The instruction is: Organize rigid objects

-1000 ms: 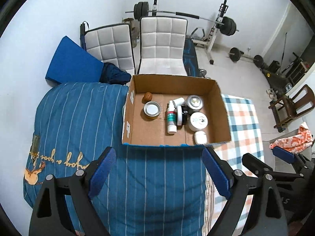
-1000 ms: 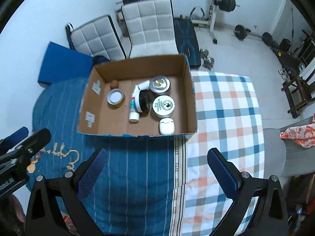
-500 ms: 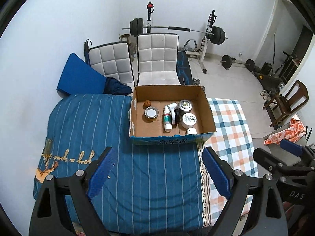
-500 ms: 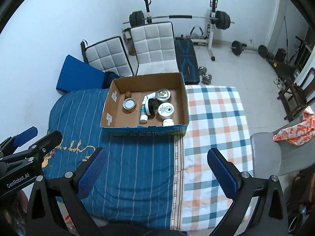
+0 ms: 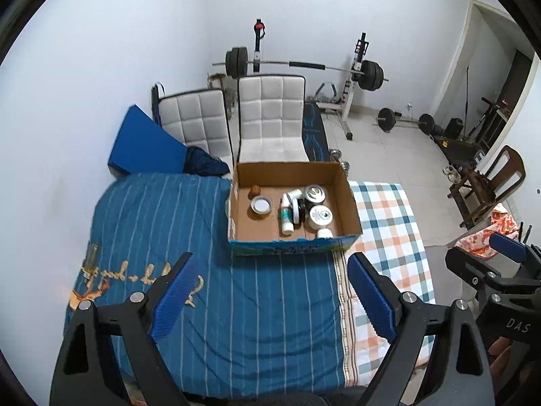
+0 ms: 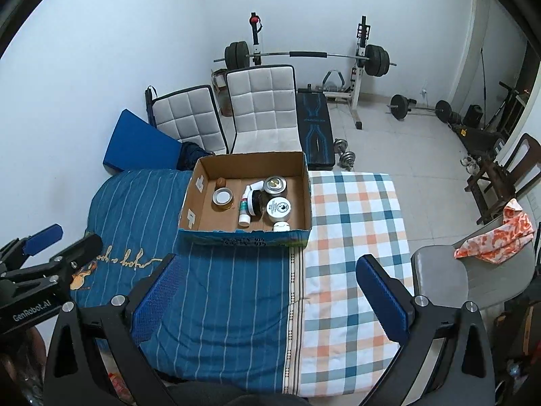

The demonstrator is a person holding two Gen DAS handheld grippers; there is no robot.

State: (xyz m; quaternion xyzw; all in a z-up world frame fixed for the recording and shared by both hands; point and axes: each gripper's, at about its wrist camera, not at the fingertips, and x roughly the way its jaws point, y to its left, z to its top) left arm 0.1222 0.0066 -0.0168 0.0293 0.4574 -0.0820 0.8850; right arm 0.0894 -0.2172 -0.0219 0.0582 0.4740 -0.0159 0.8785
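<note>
An open cardboard box [image 5: 351, 213] [image 6: 306, 196] stands on the bed. Inside lie a white spray bottle [image 5: 285, 215] [image 6: 244, 208], a white-lidded jar [image 5: 320, 216] [image 6: 278, 208], a metal-lidded tin [image 5: 314, 193] [image 6: 274, 184], a small tin [image 5: 261, 205] [image 6: 223, 198], a small brown object [image 5: 255, 189] [image 6: 220, 181] and a small white pot [image 5: 324, 233] [image 6: 281, 226]. My left gripper [image 5: 270, 291] is open and empty, held high above the blue striped cover. My right gripper [image 6: 274, 287] is open and empty, likewise well back from the box.
The bed carries a blue striped cover [image 5: 162, 223] and a checked cloth [image 6: 355, 223]. Behind it stand two white padded chairs [image 5: 270, 118], a blue mat [image 5: 145, 145] and a barbell rack [image 6: 304, 55]. A grey chair with orange cloth [image 6: 493, 240] stands at right.
Both grippers have pulled up and back from the box, which now looks smaller and farther. More of the room shows. Both grippers stay open.
</note>
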